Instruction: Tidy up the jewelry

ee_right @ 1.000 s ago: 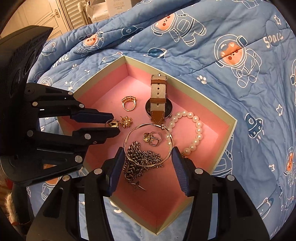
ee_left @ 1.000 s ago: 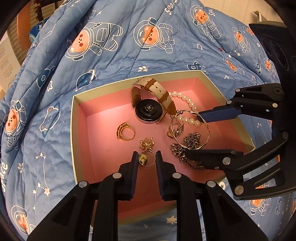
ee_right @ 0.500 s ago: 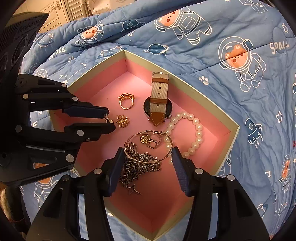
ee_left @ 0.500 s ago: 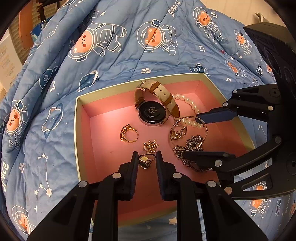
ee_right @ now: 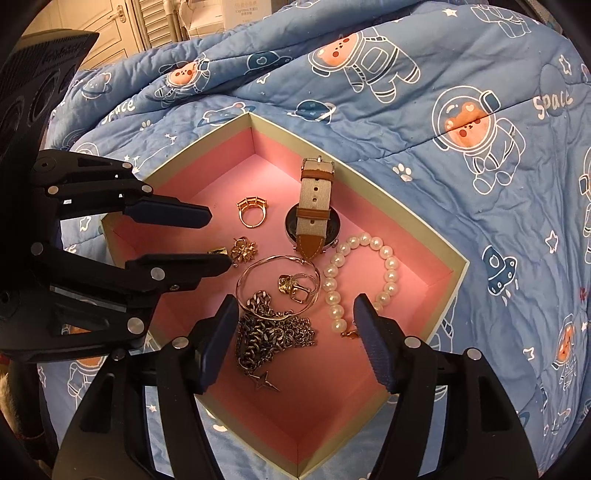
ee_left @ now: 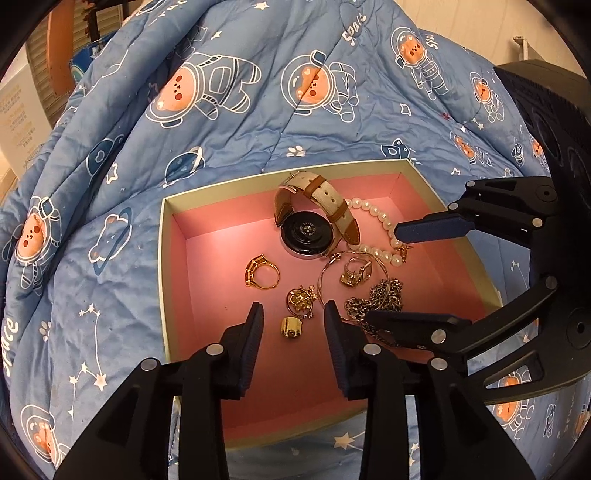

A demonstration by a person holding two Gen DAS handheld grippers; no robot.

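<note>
A pink-lined box (ee_left: 173, 236) (ee_right: 436, 273) lies on the bed and holds jewelry: a watch (ee_left: 308, 230) (ee_right: 314, 214), a pearl bracelet (ee_left: 376, 218) (ee_right: 369, 273), a gold ring (ee_left: 260, 273) (ee_right: 253, 210), a thin bangle (ee_right: 277, 288), a silver chain (ee_right: 273, 339), a gold flower piece (ee_left: 301, 299) (ee_right: 243, 249) and a small gold ring (ee_left: 291, 326). My left gripper (ee_left: 293, 317) (ee_right: 219, 238) is open, and the small gold ring lies loose between its fingers. My right gripper (ee_right: 293, 312) (ee_left: 388, 271) is open over the chain and bangle.
A blue quilt (ee_left: 258, 110) (ee_right: 443, 110) with astronaut bears surrounds the box, rumpled into folds behind it. Cupboard doors (ee_right: 122, 22) stand beyond the bed.
My left gripper opened and let the small gold ring drop onto the box floor. Both grippers pulled back a little from the box.
</note>
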